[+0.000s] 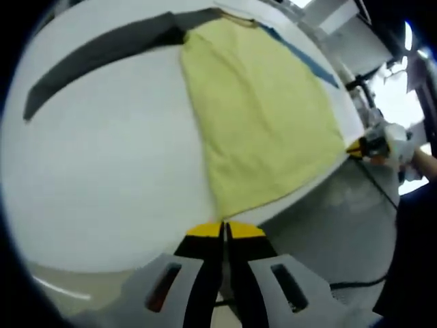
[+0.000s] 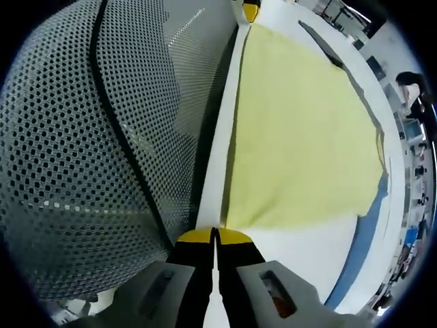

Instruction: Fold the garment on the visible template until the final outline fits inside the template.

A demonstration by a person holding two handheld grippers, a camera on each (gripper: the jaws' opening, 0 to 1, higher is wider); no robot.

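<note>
The yellow garment [image 1: 263, 116] lies flat on the white bench [image 1: 102, 178], its near edge along the bench edge, with template tape, dark [image 1: 102, 48] and blue [image 1: 300, 51], at its far sides. The left gripper [image 1: 224, 231] and right gripper [image 2: 214, 236] have jaws together, holding nothing. Judging by this, a fold comes next: each must open and pinch a corner.

No readable text, labels or numbers anywhere

Left gripper [image 1: 224, 231], jaws together, beside yellow garment [image 1: 263, 116] on table [image 1: 102, 178].
</note>
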